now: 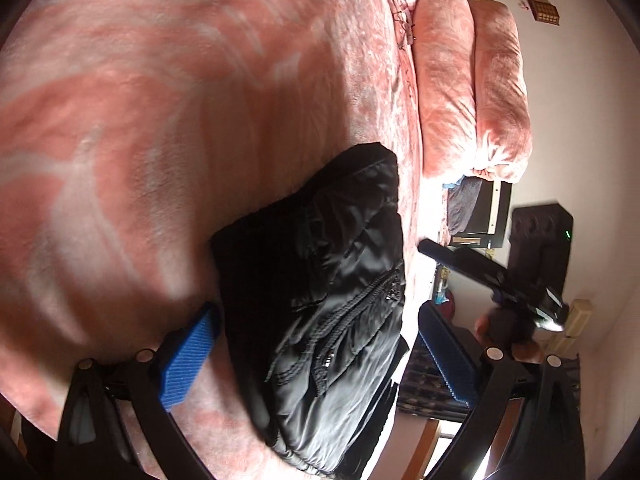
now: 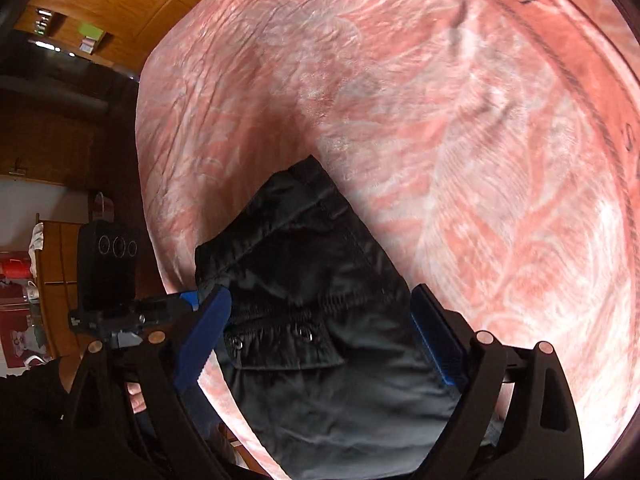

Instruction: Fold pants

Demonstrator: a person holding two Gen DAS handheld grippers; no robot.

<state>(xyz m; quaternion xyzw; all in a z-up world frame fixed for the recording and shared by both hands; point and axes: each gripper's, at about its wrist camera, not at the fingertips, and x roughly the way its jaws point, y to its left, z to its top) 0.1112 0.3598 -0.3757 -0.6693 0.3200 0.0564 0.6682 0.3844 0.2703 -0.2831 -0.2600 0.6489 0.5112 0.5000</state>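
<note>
Black pants [image 1: 320, 300] [image 2: 316, 320] lying bunched in a compact, partly folded heap on the pink patterned blanket [image 1: 160, 120] [image 2: 440, 140], near the blanket's edge; shiny quilted fabric, elastic waistband and two snap buttons visible on the top layer in the right wrist view. Left gripper [image 1: 316, 344] spread wide, blue-padded fingers [image 1: 188, 364] flanking the pants on either side, nothing clamped; whether pads touch the fabric cannot be told. Right gripper [image 2: 320, 344] likewise wide open, blue fingers [image 2: 206, 336] straddling the pants at the waistband end, nothing gripped. Other gripper's black body also visible beside the pants in each view: right one [image 1: 500, 276] off the blanket's edge in the left wrist view, left one [image 2: 108, 280] just past the pants' side in the right wrist view. Two pink pillows [image 1: 472, 88] stacked beyond the pants at the far end of the blanket. Wooden panelling [image 2: 100, 0] past the blanket's edge, away from the pants.
</note>
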